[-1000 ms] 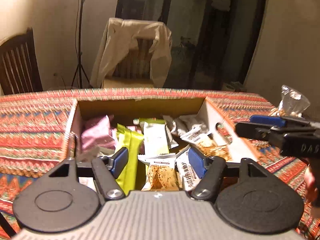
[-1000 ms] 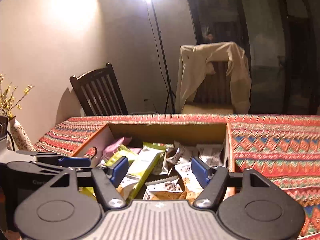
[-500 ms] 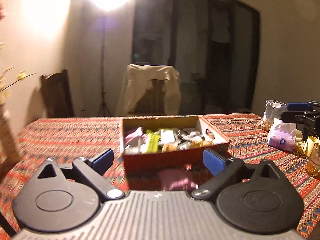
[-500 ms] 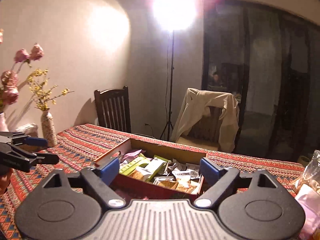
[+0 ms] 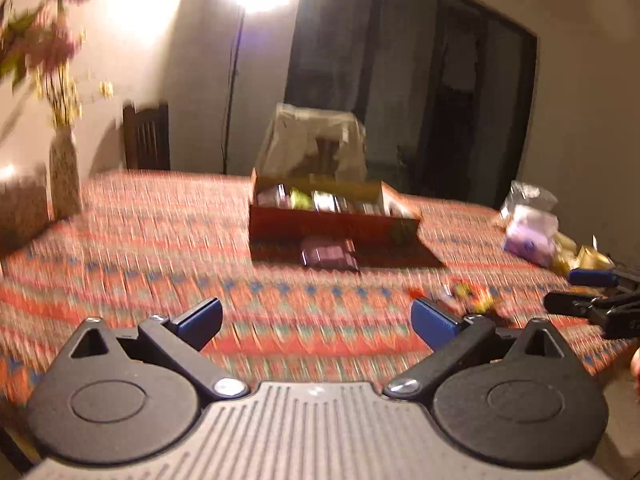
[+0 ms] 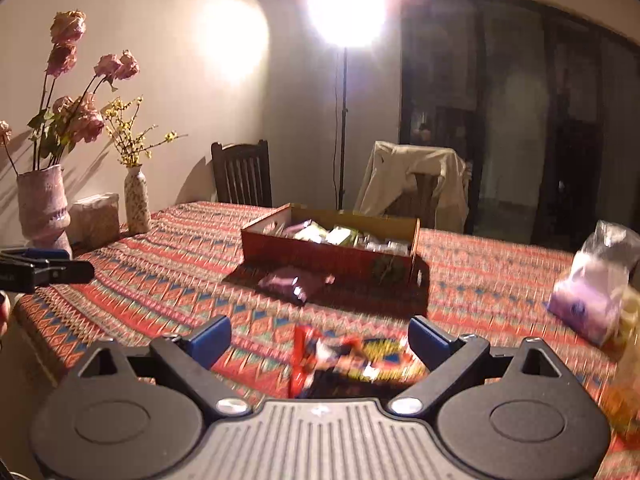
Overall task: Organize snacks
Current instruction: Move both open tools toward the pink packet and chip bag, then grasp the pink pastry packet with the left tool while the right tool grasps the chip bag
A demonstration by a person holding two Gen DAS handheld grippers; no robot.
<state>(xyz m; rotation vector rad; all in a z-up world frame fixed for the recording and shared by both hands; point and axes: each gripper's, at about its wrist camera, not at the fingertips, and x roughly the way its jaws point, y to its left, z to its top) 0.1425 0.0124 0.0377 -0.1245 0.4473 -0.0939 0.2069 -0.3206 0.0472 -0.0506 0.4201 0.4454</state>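
Both tools have pulled well back from the snack box (image 6: 328, 246), which now sits far off at 12 o'clock on the tabletop (image 6: 168, 264). The left tool (image 5: 316, 318) is opening on nothing. The right tool (image 6: 320, 340) is opening too, its pads clear of the red-and-yellow snack packet (image 6: 344, 356) lying between them. Best to close squarely across that packet's middle; a purple packet (image 6: 292, 282) waits just outside the box.

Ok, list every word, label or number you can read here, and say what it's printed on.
No text is legible in either view.
Red and yellow snack packet: print smeared by blur.
Purple tissue pack: blue logo, unreadable.
Packets in the box: too small.
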